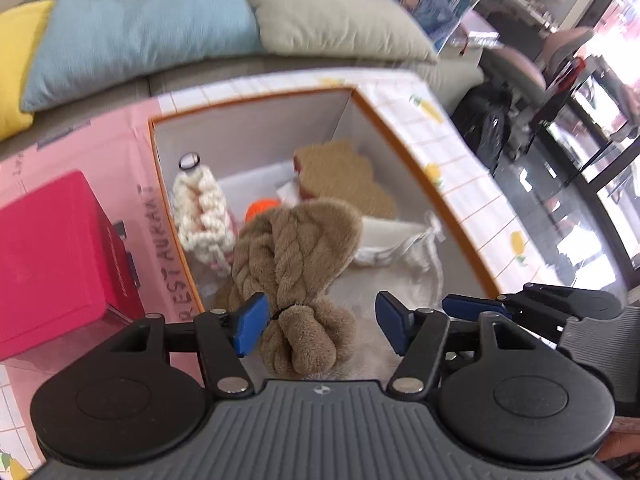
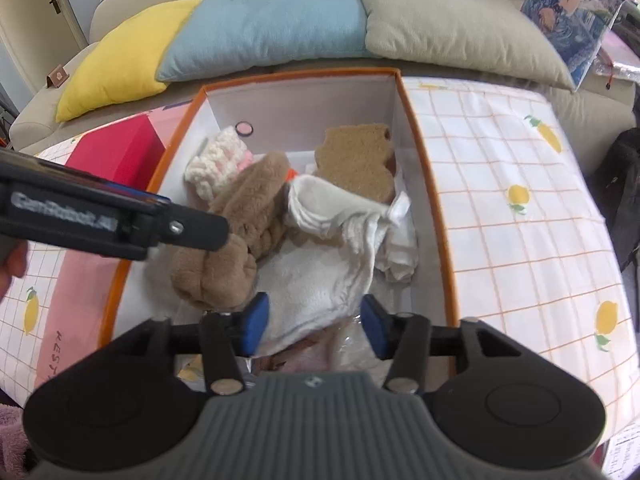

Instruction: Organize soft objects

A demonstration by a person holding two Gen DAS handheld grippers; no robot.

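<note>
We have both grippers over the orange-rimmed box (image 2: 416, 128), which sits on the lemon-print tablecloth (image 2: 512, 168) in front of the sofa cushions (image 2: 272, 20). Our left gripper (image 1: 318, 322) is spread wide; the brown plush twisted scrunchie (image 1: 296, 248) lies between its blue pads (image 1: 250, 322), touching the left one only, so it isn't pinched. It looks dropped or about to be grabbed, we can't tell which. Our right gripper (image 2: 314, 324) is also spread, hanging just above the white towel (image 2: 320, 280) at the near end of the box, holding nothing.

Already in the box: cream crochet piece (image 2: 218, 160) with a small round thing at the far-left wall, tan bear-shaped sponge (image 2: 356, 160) leaning on the far-right wall, something orange (image 1: 262, 208) mostly hidden under the plush. Soft stuff seems gathered here as the sorting bin. Red case (image 1: 52, 256) stays outside, left of the box, probably because it's hard.
</note>
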